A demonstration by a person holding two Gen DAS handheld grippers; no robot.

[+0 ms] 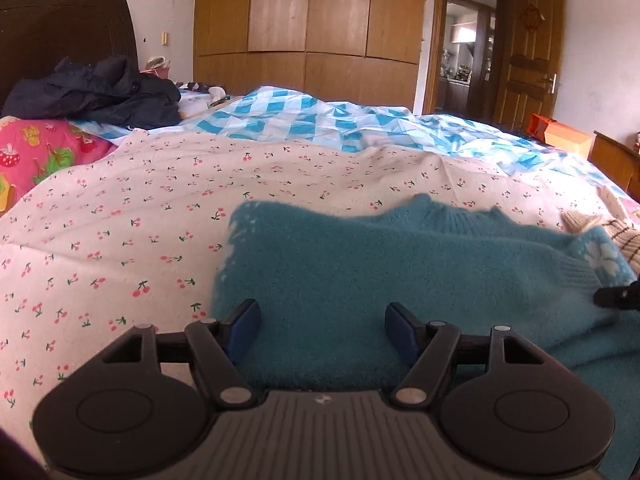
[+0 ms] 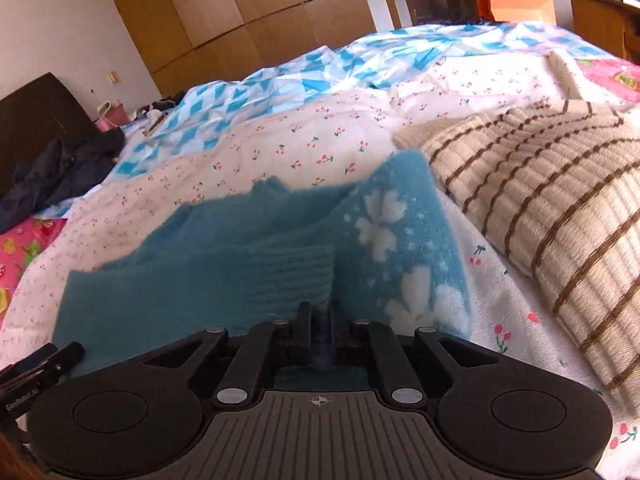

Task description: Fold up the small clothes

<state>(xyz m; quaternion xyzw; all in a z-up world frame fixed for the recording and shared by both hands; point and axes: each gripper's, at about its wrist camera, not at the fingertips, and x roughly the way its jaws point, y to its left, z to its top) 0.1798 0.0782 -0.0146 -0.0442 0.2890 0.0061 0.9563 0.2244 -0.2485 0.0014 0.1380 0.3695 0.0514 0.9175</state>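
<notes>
I am holding my left tongs (image 1: 320, 322) wide apart low in the frame, their 2 blue pads (image 1: 245, 320) hovering over the teal sweater (image 1: 360, 280) with nothing clamped between them. The sweater is lying across the lower middle of the left view on the cherry sheet (image 1: 120, 220), one sleeve folded over its body. My right tongs (image 2: 319, 320) are pinching nearly closed at bottom centre of the right view, and a fold of the sweater's (image 2: 200, 272) edge is sitting between the jaws, beside the ribbed cuff (image 2: 292, 276). The white flower pattern (image 2: 380, 228) is showing just right of centre. A striped cream knit (image 2: 540, 200) is lying at the right of that frame, close beside the sweater. A blue checked quilt (image 1: 320, 120) is spreading across the middle behind, and dark clothes (image 1: 100, 92) are piling at upper left.
</notes>
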